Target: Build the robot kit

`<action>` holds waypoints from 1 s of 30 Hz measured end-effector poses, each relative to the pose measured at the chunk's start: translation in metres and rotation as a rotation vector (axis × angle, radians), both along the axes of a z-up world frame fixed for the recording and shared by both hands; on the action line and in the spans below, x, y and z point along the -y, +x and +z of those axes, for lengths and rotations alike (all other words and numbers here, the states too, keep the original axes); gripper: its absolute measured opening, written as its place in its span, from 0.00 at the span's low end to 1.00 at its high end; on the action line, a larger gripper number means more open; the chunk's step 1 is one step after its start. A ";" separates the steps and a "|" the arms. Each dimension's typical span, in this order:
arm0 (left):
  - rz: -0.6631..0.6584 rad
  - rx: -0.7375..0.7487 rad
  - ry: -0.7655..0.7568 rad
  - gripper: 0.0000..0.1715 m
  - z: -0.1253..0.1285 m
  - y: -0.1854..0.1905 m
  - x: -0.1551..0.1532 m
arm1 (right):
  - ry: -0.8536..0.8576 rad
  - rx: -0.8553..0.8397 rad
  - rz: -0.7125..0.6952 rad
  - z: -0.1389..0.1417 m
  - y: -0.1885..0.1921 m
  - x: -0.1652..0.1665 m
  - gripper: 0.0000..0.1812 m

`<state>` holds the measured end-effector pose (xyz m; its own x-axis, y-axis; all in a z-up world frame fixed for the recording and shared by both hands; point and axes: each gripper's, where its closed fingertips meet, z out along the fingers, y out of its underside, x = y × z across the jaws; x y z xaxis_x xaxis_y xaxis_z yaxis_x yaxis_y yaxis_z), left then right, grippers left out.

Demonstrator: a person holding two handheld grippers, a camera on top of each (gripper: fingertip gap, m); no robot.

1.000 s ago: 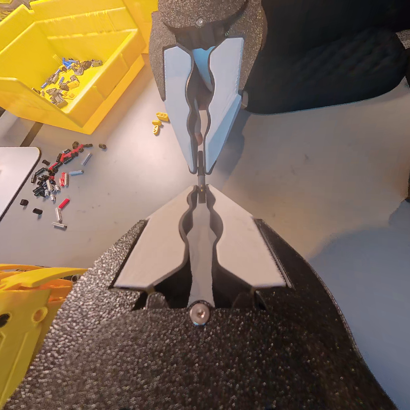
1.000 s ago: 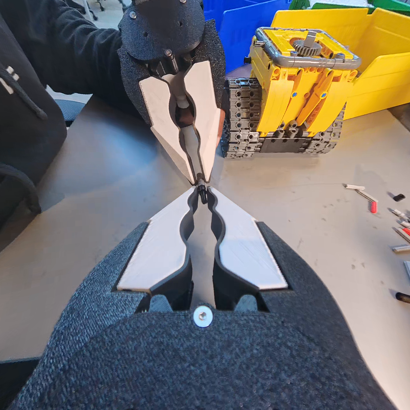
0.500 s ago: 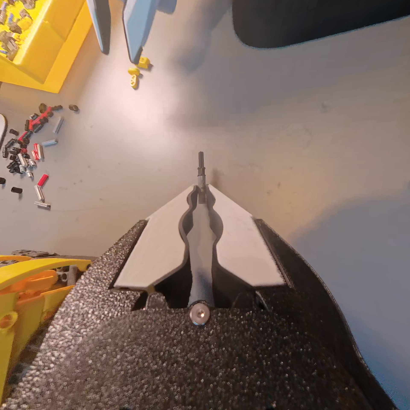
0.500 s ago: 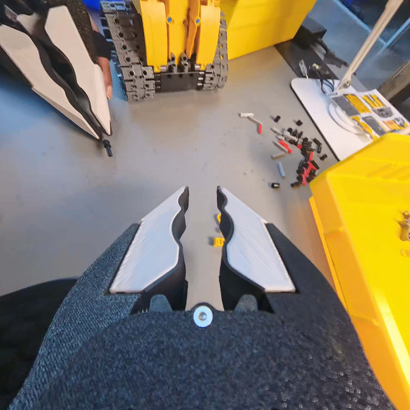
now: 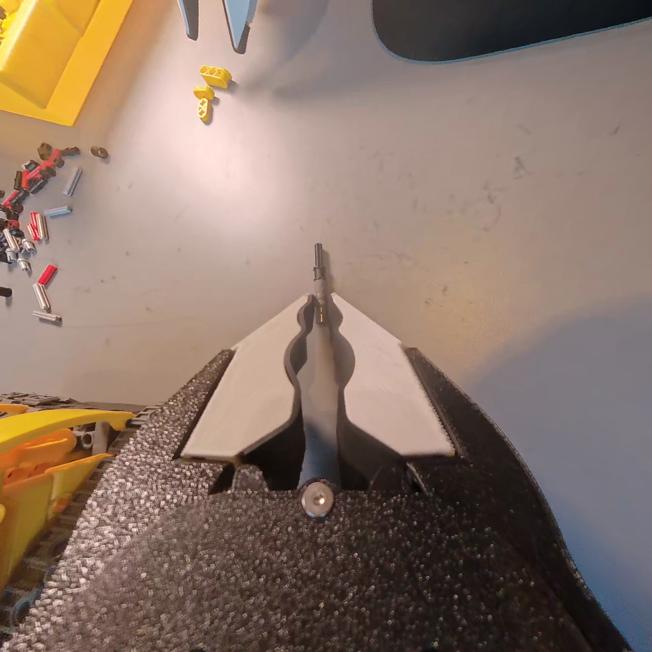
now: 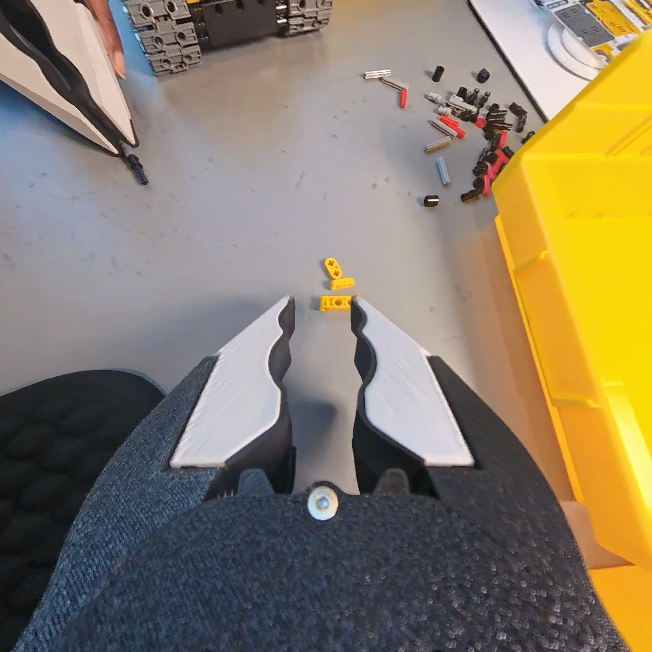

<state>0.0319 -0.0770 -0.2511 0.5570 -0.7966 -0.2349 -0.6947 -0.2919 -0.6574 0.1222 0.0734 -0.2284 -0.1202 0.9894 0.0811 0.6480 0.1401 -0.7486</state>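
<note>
My left gripper [image 5: 321, 300] is shut on a small dark pin [image 5: 319, 268] that sticks out forward from its tips, above the grey table. It also shows in the right wrist view [image 6: 125, 144] at the upper left, with the pin [image 6: 136, 167] at its tip. My right gripper [image 6: 323, 300] is open and empty, low over the table. Its right fingertip is next to a small yellow beam piece [image 6: 335, 303]. Two more yellow pieces [image 6: 341, 283] [image 6: 333, 268] lie just beyond. In the left wrist view the right gripper [image 5: 216, 38] is at the top, near those yellow pieces [image 5: 215, 76].
A yellow bin [image 6: 582, 282] stands close on the right of my right gripper. A pile of small black, red and grey pins [image 6: 476, 123] lies beyond it. A yellow tracked model [image 6: 229, 28] stands at the back and shows in the left wrist view [image 5: 42, 458]. A white board [image 6: 522, 42] lies far right. Some 20 cm of space lies between my two pairs of fingers.
The grippers were tip to tip on the pin. My right gripper let go, opened and moved away to the yellow pieces beside the bin. My left gripper kept the pin.
</note>
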 end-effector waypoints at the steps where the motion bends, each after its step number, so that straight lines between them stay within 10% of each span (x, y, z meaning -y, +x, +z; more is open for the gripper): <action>1: 0.001 0.002 -0.002 0.03 0.000 0.000 0.000 | -0.004 0.003 -0.017 -0.001 0.000 -0.003 0.17; 15: 0.005 0.002 0.005 0.05 0.001 -0.001 0.000 | 0.001 0.075 0.016 -0.017 -0.002 0.007 0.12; 20: -0.005 0.054 -0.010 0.11 0.006 0.000 0.003 | 0.015 -0.157 0.150 0.025 -0.024 0.039 0.12; 30: -0.004 0.665 -0.049 0.12 0.086 0.025 0.003 | 0.342 -0.495 0.338 0.075 -0.074 0.128 0.12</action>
